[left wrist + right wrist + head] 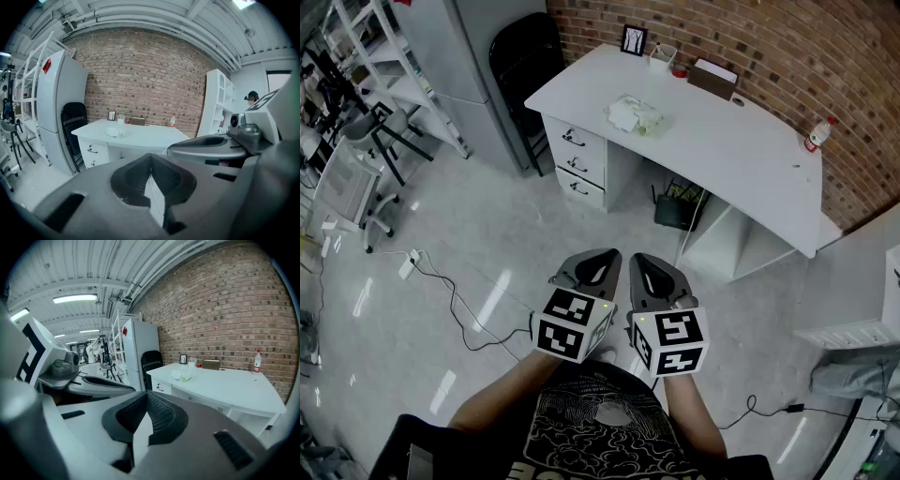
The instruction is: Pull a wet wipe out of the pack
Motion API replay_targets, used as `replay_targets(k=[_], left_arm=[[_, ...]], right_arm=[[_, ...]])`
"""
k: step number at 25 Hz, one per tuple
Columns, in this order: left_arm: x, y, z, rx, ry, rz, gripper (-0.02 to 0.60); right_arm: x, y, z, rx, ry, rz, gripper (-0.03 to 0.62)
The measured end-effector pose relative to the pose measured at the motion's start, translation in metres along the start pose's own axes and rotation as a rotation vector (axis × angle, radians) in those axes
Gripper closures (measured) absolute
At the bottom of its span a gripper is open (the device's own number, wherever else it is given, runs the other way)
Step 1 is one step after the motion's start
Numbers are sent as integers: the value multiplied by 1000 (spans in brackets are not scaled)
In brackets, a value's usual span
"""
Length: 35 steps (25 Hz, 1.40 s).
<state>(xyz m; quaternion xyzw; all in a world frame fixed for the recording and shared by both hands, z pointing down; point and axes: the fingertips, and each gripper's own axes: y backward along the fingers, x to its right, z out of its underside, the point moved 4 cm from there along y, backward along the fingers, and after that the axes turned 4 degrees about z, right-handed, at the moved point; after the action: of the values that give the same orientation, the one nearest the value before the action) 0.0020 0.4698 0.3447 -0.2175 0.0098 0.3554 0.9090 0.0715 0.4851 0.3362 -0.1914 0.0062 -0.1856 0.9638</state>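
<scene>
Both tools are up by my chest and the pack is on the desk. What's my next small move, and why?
Probably step toward the desk first. The pack lies on it, well beyond the left tool and right tool, both shut, empty and held side by side near the body. Nothing is in reach yet.

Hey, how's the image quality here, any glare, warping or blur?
Head view: sharp, with glare streaks on the glossy floor. Left gripper view: fisheye bows the brick wall, corners black. Right gripper view: ceiling light blown out, same warping.
</scene>
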Motion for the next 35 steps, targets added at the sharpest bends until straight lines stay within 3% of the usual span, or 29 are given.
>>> replay_targets(k=[10,19,35], left_arm=[[-1,-3,3,-3,-3,-15,569],[-14,-22,-1,-3,1,1,569],[-123,-73,-28,-40,29,38,569]], right_arm=[[-2,-3,1,13,2,-29,577],[9,-25,-4,-6,23,2,576],[8,-142,-37,-63,4,35,576]])
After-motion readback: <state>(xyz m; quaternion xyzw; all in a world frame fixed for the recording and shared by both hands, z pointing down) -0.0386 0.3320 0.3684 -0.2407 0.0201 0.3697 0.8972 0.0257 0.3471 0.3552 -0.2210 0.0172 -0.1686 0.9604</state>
